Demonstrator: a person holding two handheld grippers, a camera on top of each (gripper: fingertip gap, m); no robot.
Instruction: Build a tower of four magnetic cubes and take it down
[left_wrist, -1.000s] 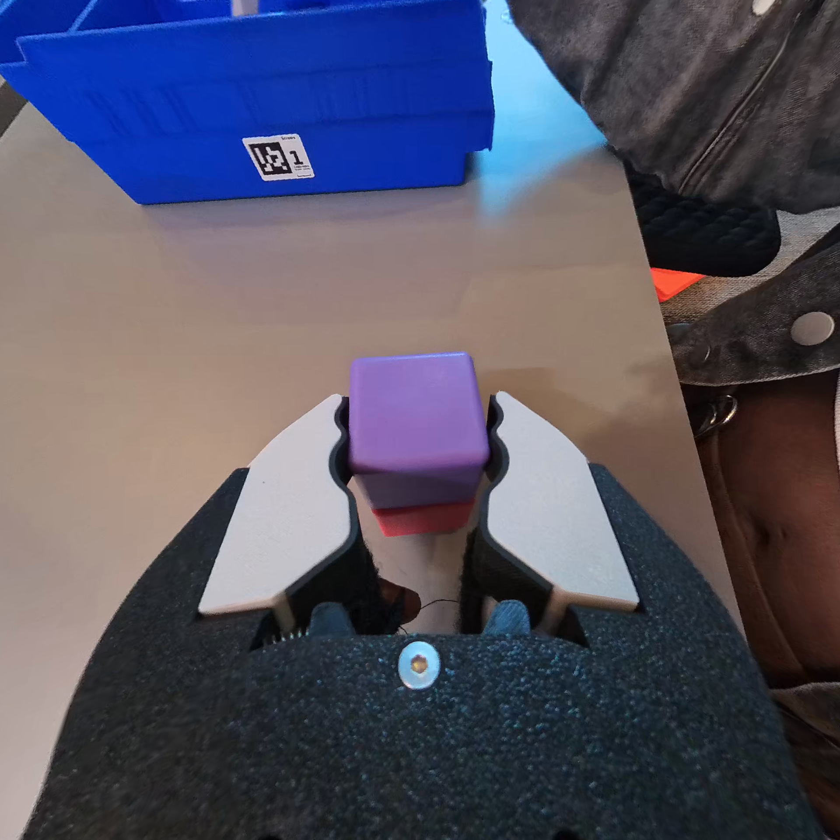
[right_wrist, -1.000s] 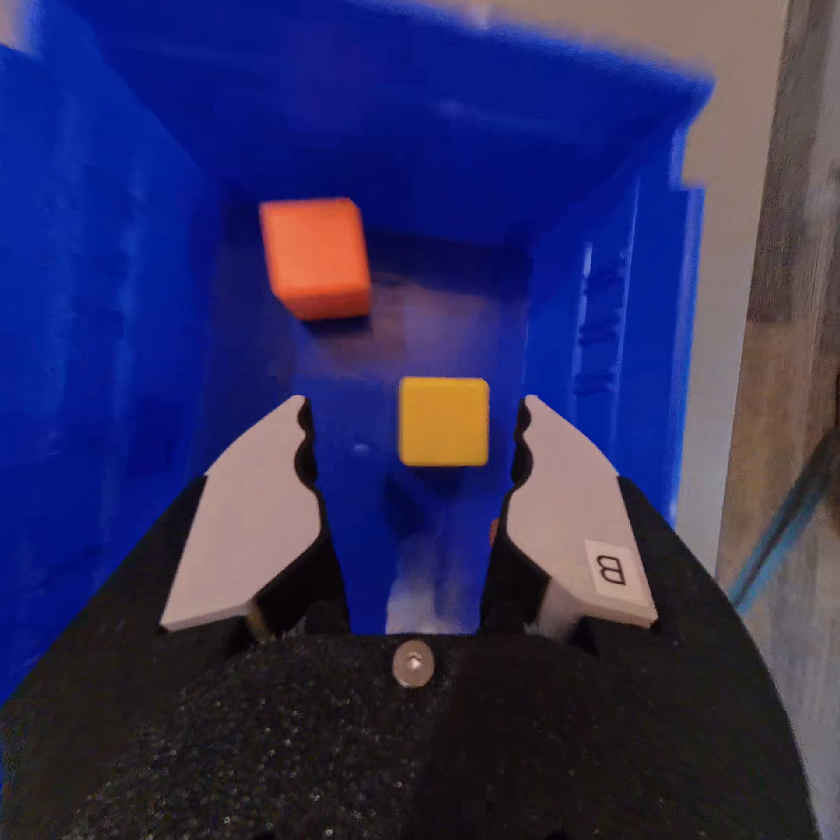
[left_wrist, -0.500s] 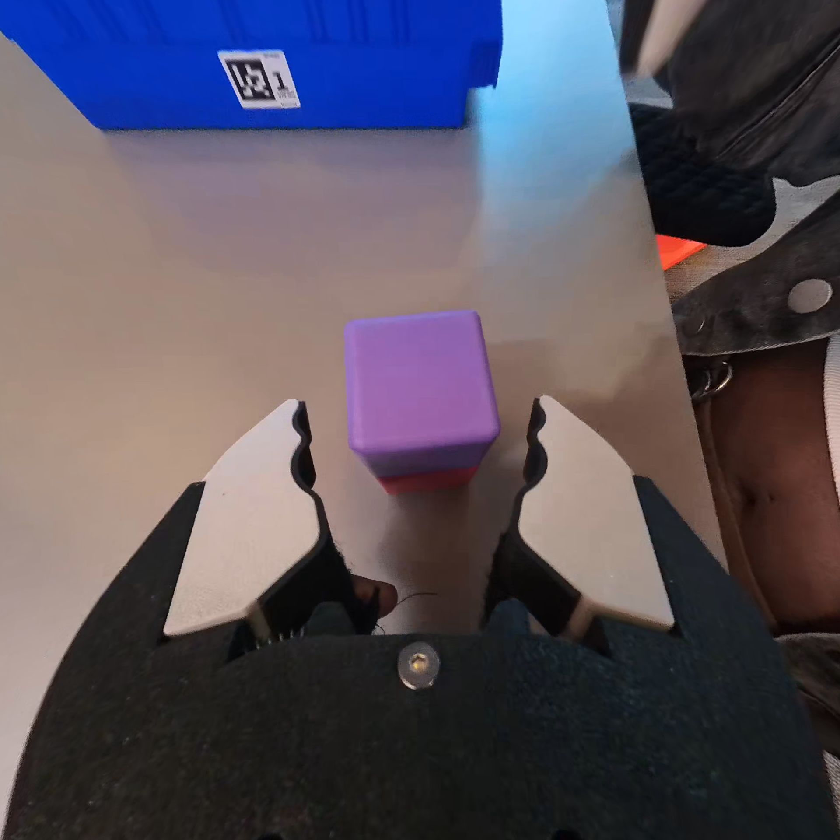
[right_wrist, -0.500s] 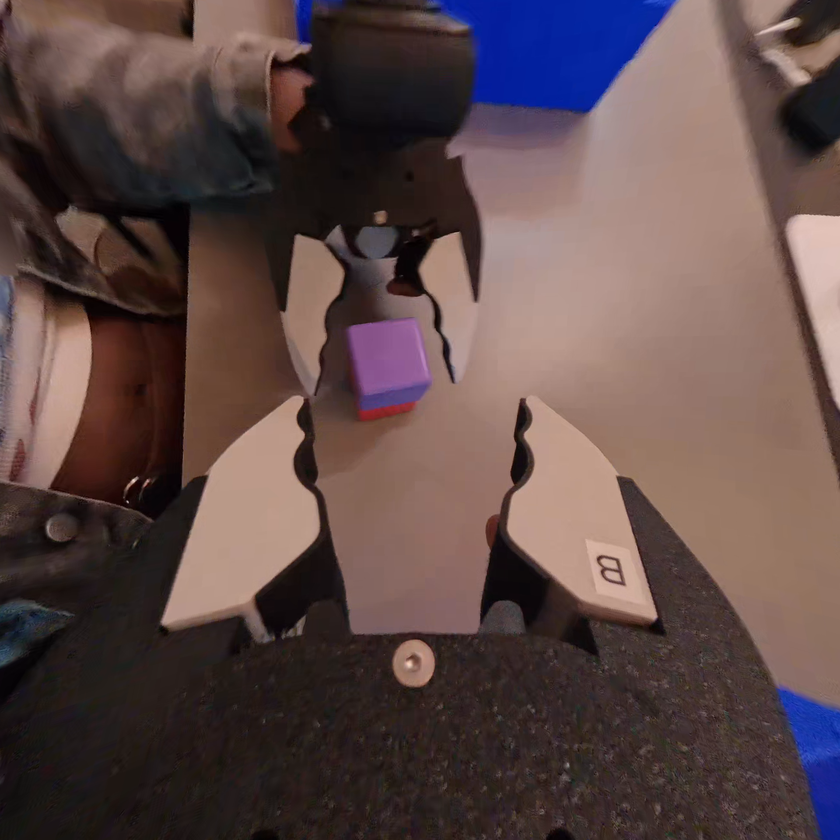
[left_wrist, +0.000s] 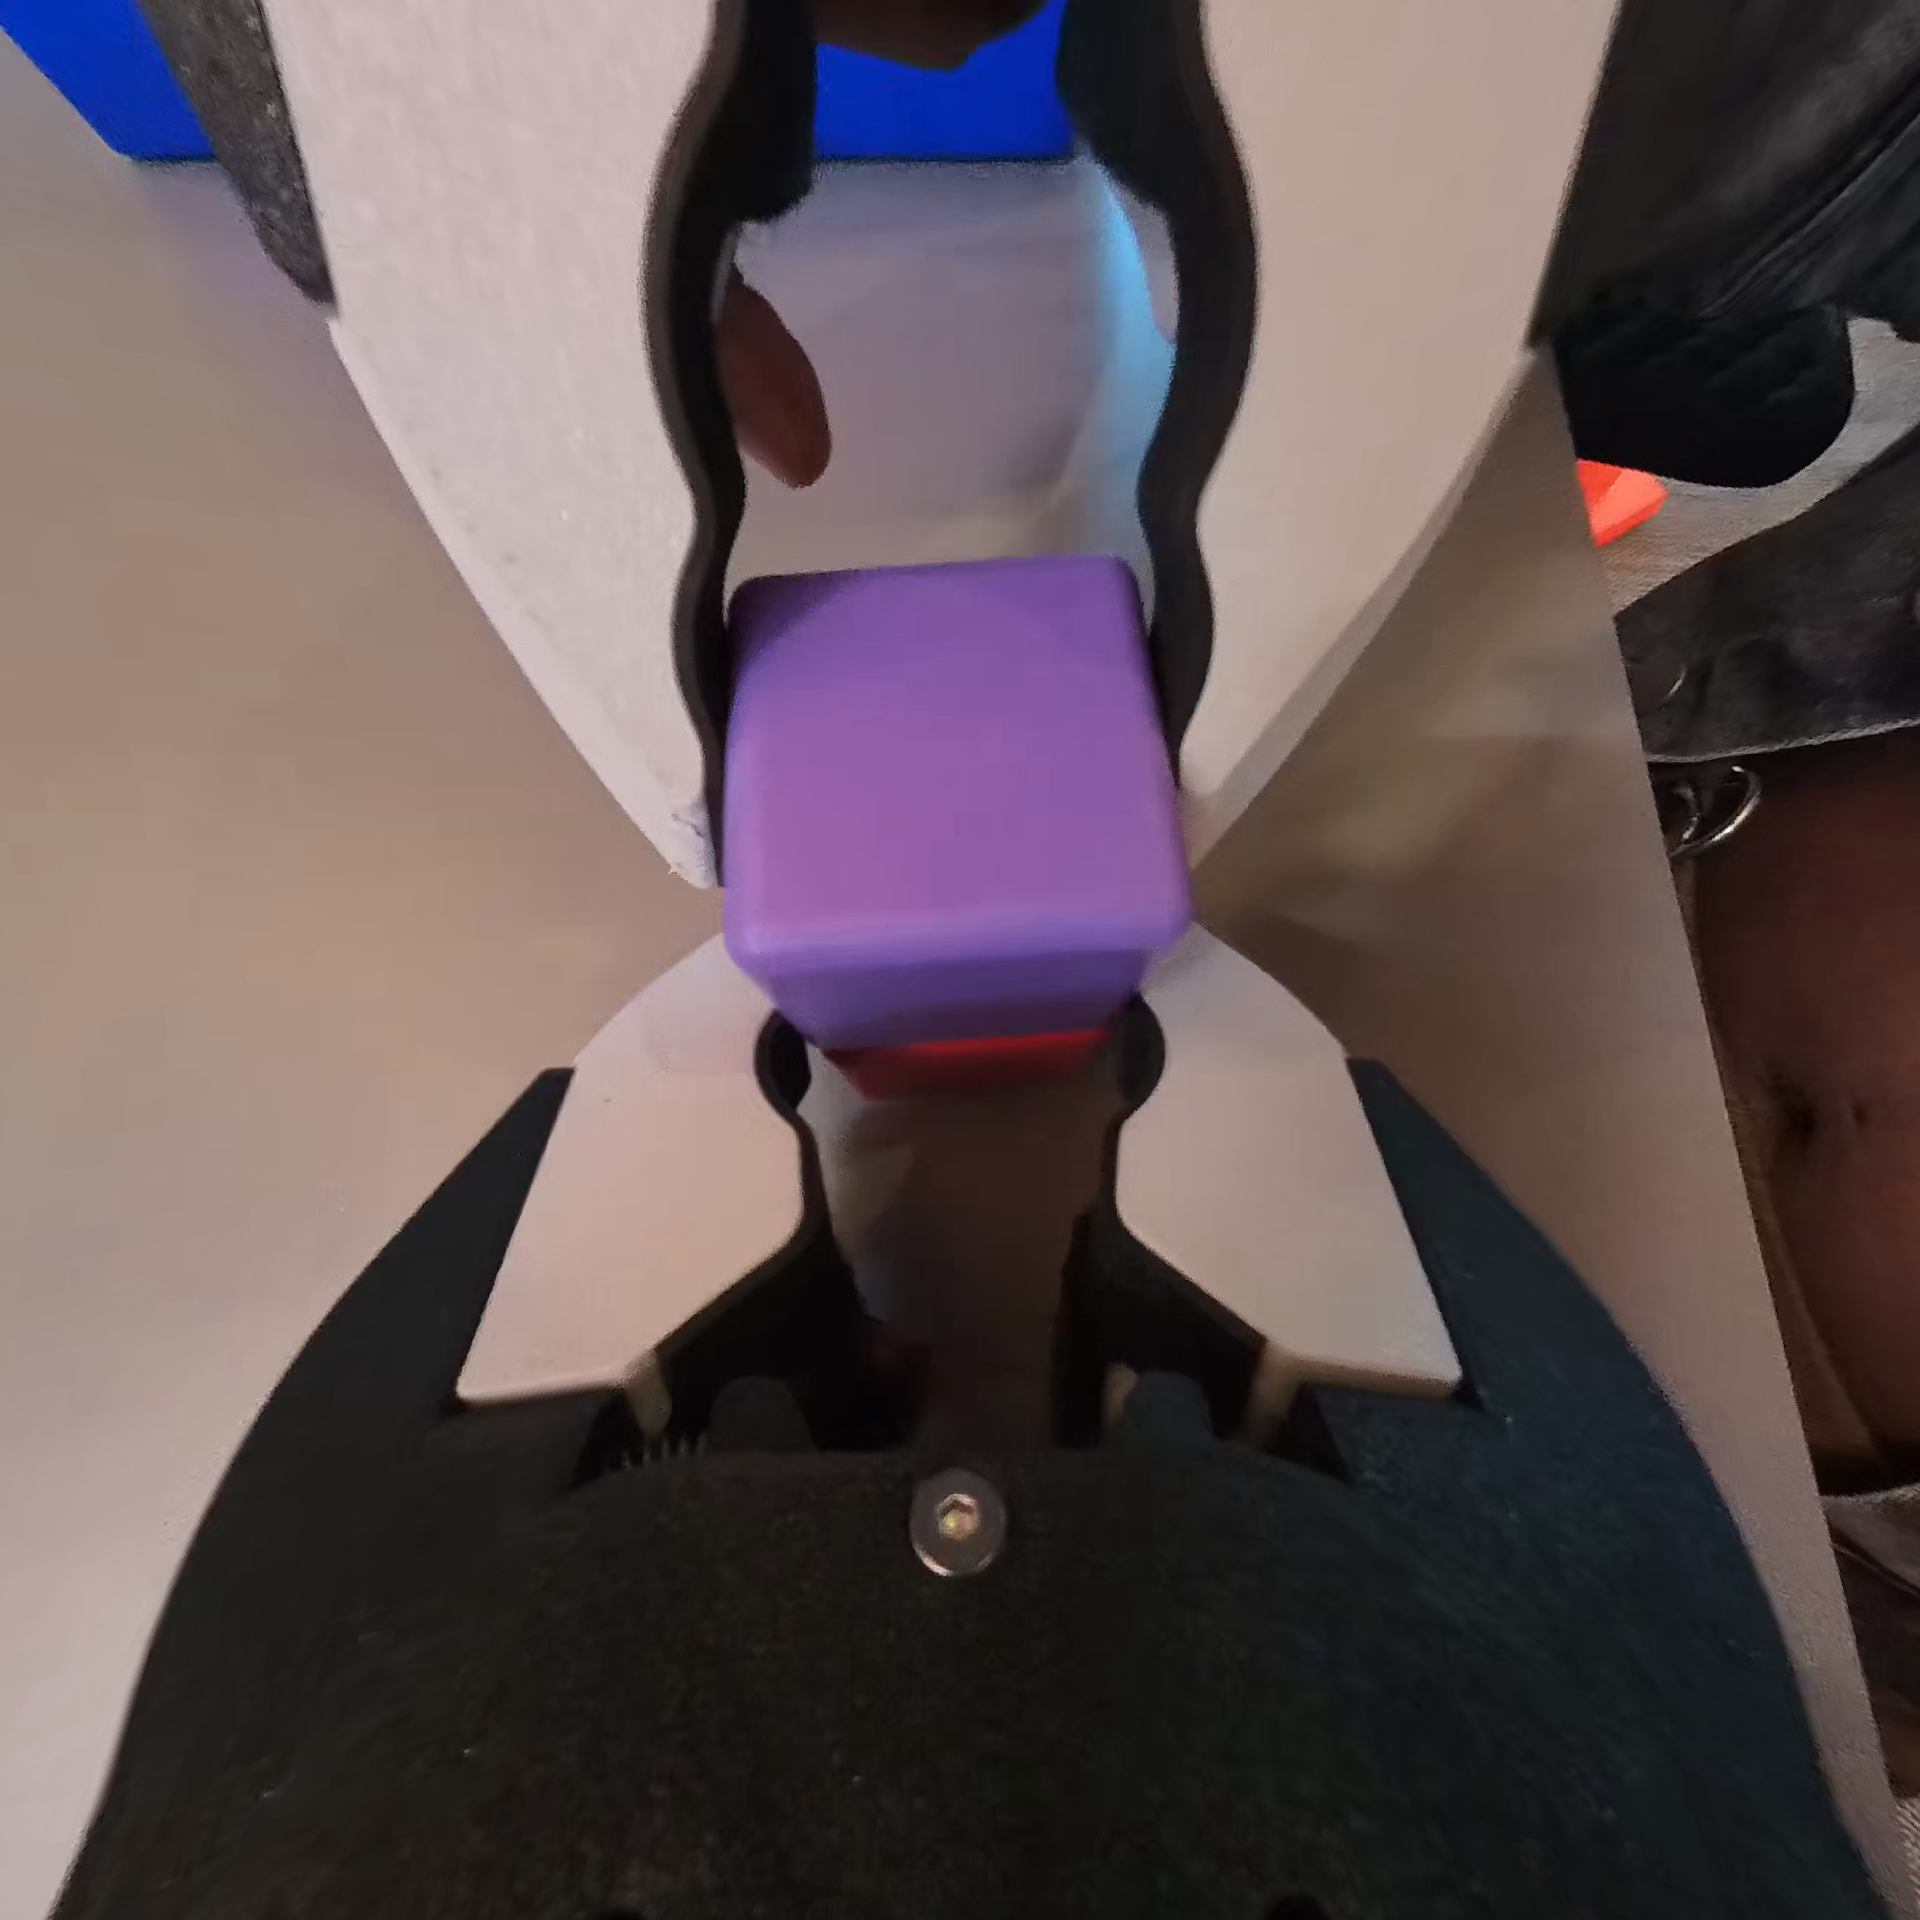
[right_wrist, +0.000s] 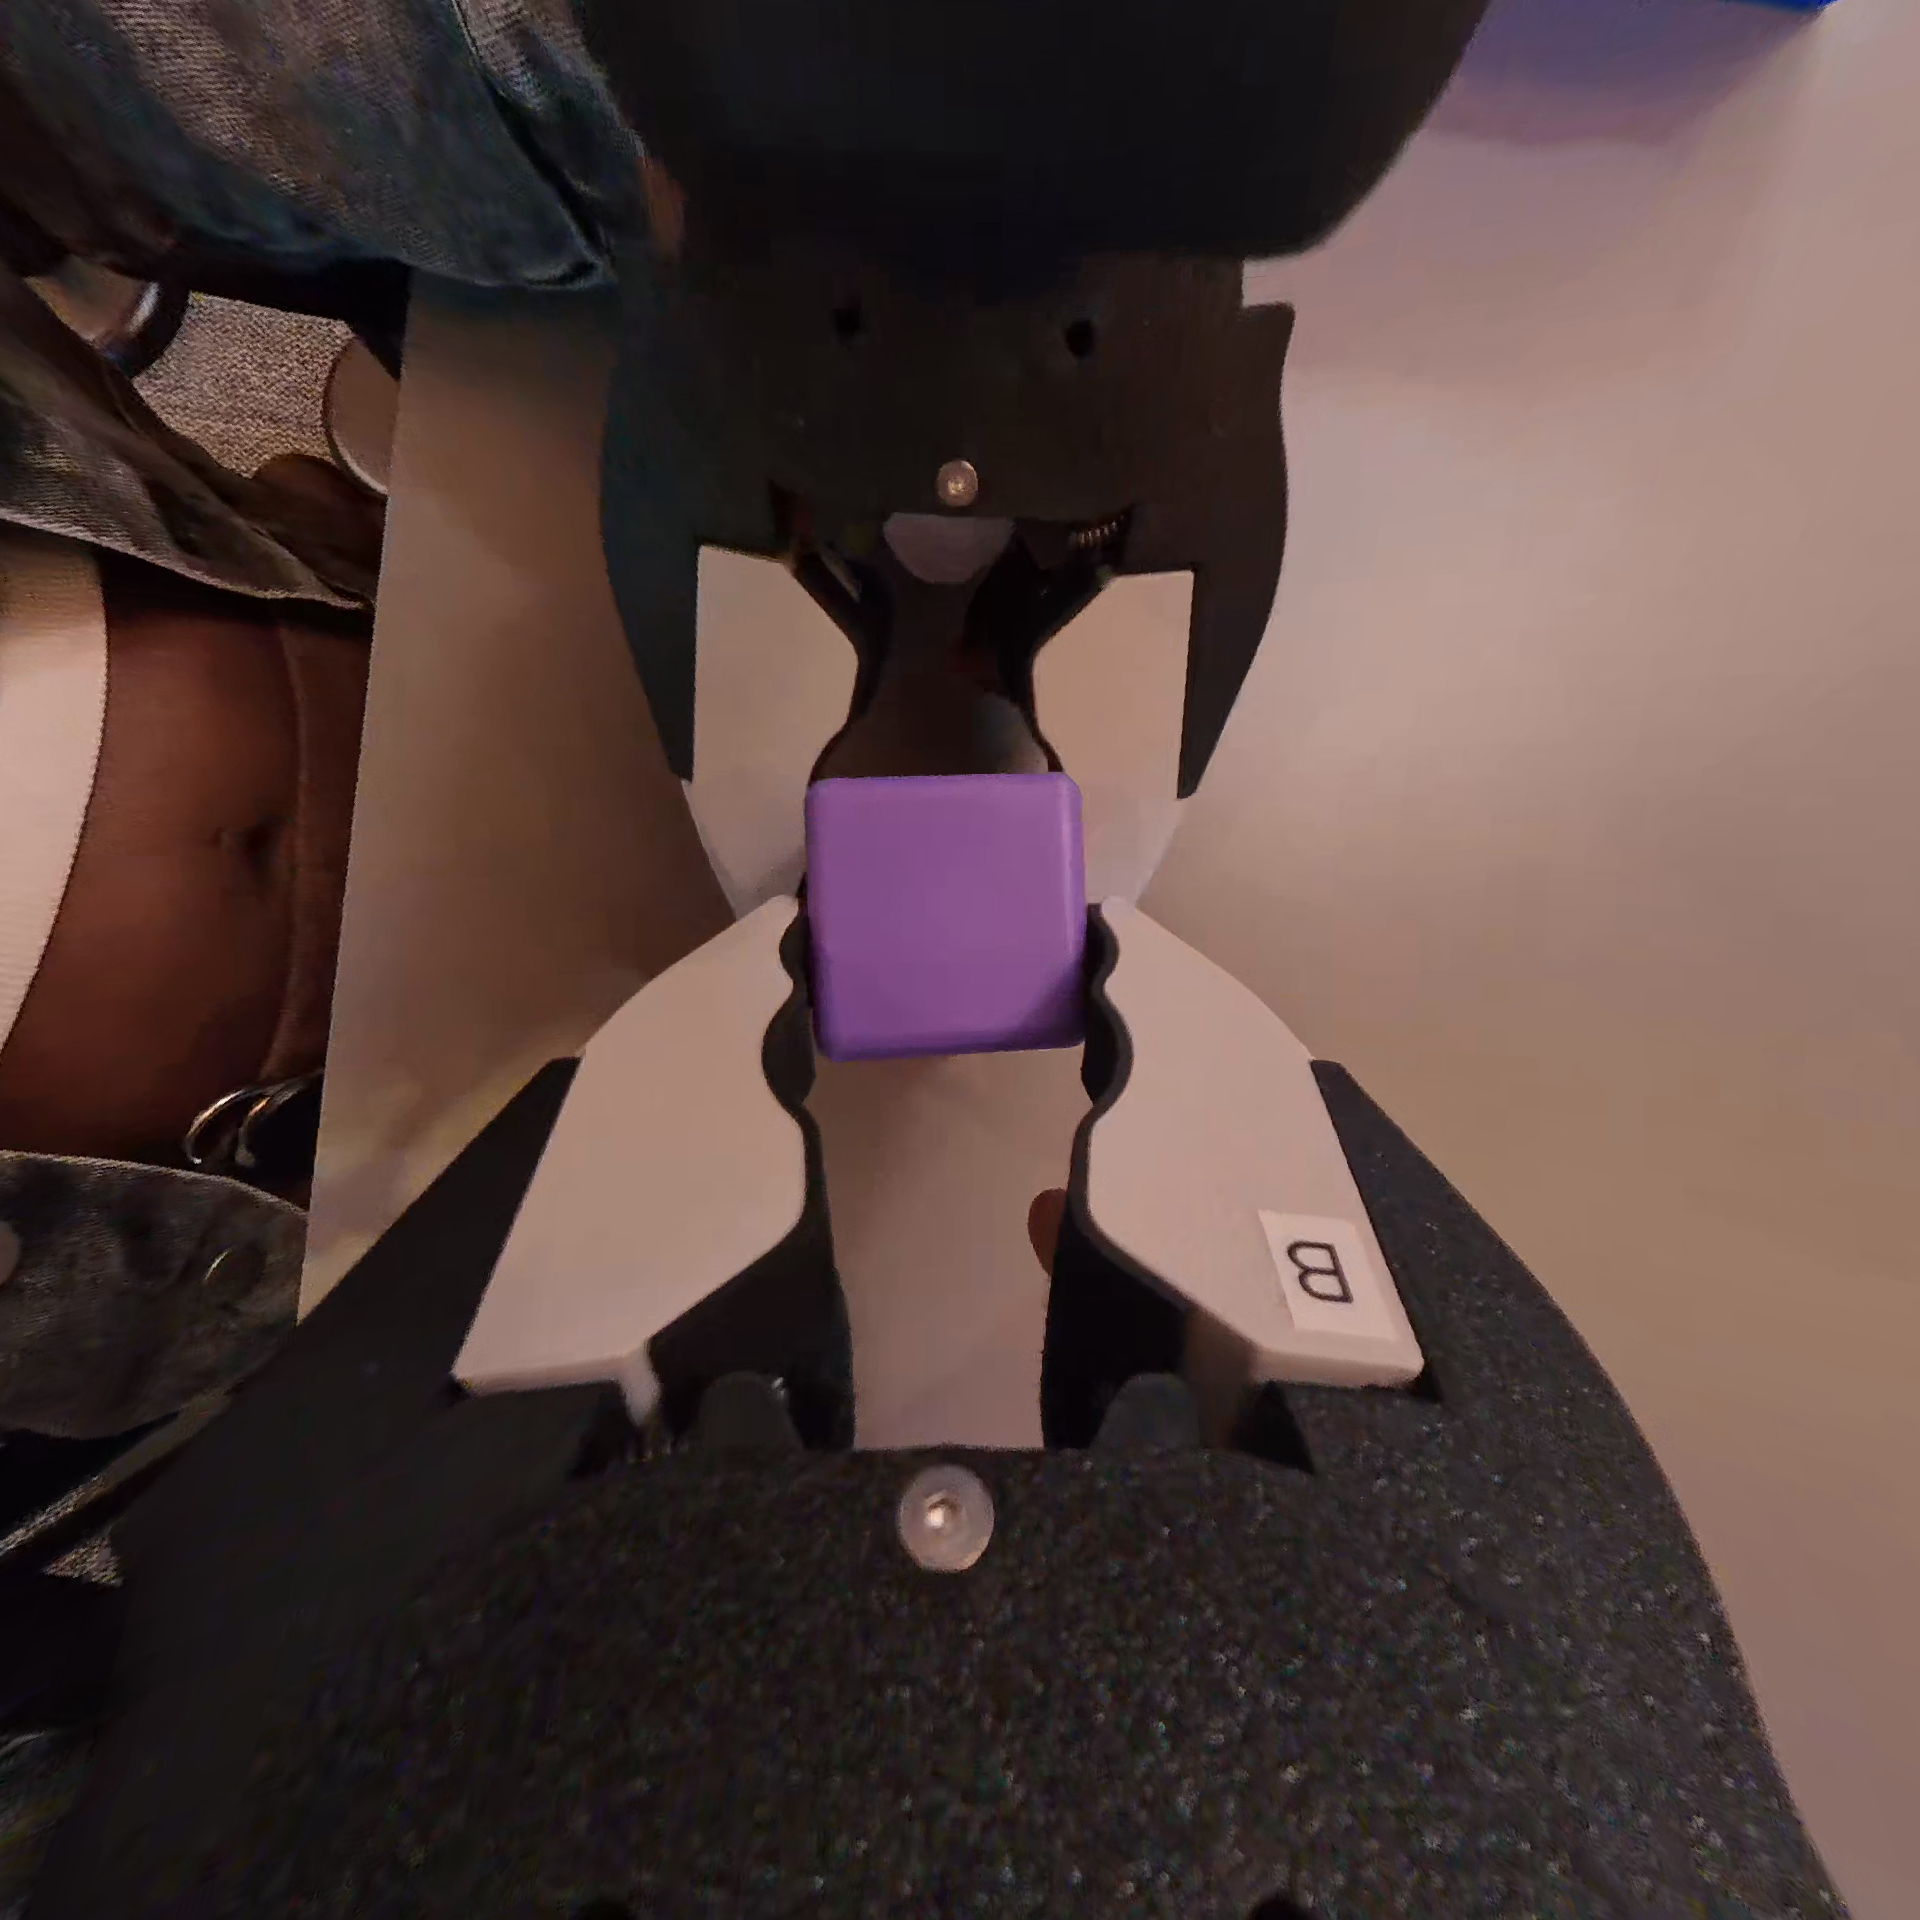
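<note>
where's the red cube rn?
The red magnetic cube is on the beige table, directly under the purple magnetic cube, with only an edge showing in the left wrist view between the left gripper fingers; the right wrist view hides it.

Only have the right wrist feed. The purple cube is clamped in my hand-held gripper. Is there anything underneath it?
Observer: Yes. The left wrist view shows a red cube directly under the purple cube.
Operator: Where is the left one sitting?
Observer: The left hand-held gripper is lower down, with its fingers on either side of the red cube, not the purple one.
</note>
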